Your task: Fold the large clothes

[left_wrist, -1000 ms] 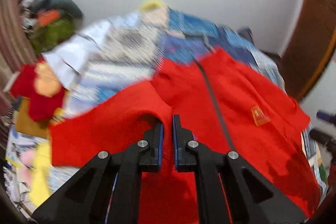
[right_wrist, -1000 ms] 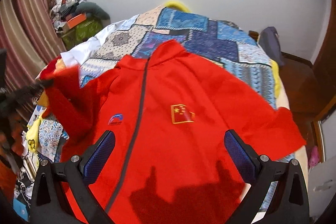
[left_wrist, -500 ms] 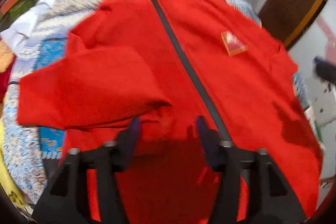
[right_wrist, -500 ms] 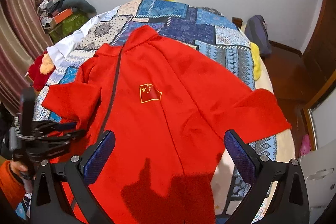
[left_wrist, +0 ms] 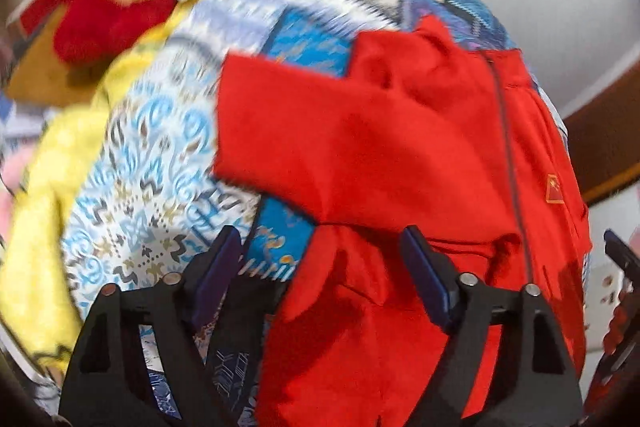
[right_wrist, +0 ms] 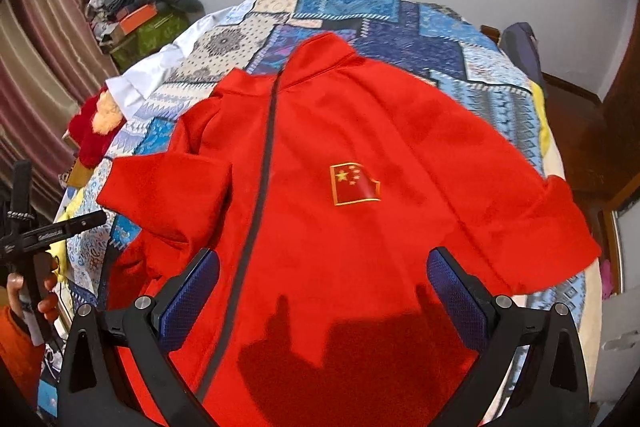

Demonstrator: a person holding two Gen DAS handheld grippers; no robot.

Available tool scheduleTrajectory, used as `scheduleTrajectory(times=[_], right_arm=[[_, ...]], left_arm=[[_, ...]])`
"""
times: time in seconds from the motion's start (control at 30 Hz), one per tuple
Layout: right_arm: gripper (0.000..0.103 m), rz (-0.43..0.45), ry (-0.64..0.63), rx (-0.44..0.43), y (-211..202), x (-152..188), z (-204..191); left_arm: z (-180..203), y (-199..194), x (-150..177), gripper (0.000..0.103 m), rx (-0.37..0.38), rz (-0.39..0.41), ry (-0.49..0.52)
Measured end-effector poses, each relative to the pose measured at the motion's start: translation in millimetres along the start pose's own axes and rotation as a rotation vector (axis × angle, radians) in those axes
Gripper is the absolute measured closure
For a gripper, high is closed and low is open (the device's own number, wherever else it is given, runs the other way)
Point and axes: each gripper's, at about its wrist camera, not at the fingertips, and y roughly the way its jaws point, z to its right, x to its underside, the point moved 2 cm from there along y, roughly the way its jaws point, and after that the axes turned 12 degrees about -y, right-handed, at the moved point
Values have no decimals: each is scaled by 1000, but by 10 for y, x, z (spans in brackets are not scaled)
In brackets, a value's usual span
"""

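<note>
A red zip jacket (right_wrist: pixel 360 147) with a flag patch (right_wrist: pixel 354 183) lies front up on the patterned bedspread (right_wrist: pixel 400 23). Its left sleeve (right_wrist: pixel 168 195) is folded in over the body, and the right sleeve (right_wrist: pixel 552 227) lies spread out. In the left wrist view the jacket (left_wrist: pixel 400 155) fills the right half. My left gripper (left_wrist: pixel 320 263) is open and empty over the jacket's left edge; it also shows in the right wrist view (right_wrist: pixel 52 231) at the far left. My right gripper (right_wrist: pixel 324 291) is open and empty above the jacket's lower front.
A red and orange plush toy (right_wrist: pixel 94 131) and a white cloth (right_wrist: pixel 160 67) lie at the bed's left side. A pile of boxes and clothes (right_wrist: pixel 136 19) stands by the curtain. A yellow sheet (left_wrist: pixel 52 187) hangs at the bed's near left edge.
My left gripper let go of the left sleeve, opened, and swung back to the left. The sleeve now lies folded over the jacket. My right gripper stayed open and dropped a little closer.
</note>
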Motion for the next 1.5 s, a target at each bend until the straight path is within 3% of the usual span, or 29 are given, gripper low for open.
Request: scheduleTrajectory(times=[0.17, 0.27, 0.3, 0.4, 0.47, 0.53, 0.7, 0.83, 1.0, 1.1, 1.23, 1.5], right_arm=[[0, -18, -38, 15, 112, -38, -92], [0, -20, -50, 22, 139, -49, -90], [0, -20, -51, 24, 143, -50, -81], [0, -24, -44, 33, 147, -26, -17], [0, -24, -36, 35, 130, 14, 55], [0, -20, -25, 42, 101, 50, 146], [0, -4, 31, 59, 19, 116, 435], [0, 28, 105, 34, -114, 167, 697], [0, 77, 160, 33, -364, 240, 969], [0, 98, 173, 53, -529, 305, 1140], [0, 106, 162, 115, -713, 456, 1342], [0, 58, 153, 190, -818, 820, 1591]], left_arm=[[-145, 310, -151, 56, 70, -61, -119], [-171, 449, -300, 81, 66, -54, -177], [-161, 478, -345, 95, 43, -45, -180], [-27, 484, -464, 99, -37, 25, -155], [159, 361, -522, 100, -118, 105, -83], [397, 169, -545, 100, -139, 178, 1], [1242, -611, -548, 101, -59, 350, 189], [2098, -1099, -473, 101, 46, 434, 318], [3153, -1175, -241, 101, 126, 461, 500], [3618, -955, 34, 101, 138, 422, 598], [4032, -343, 429, 101, 145, 274, 683], [4191, 629, 1332, 98, 102, -48, 819]])
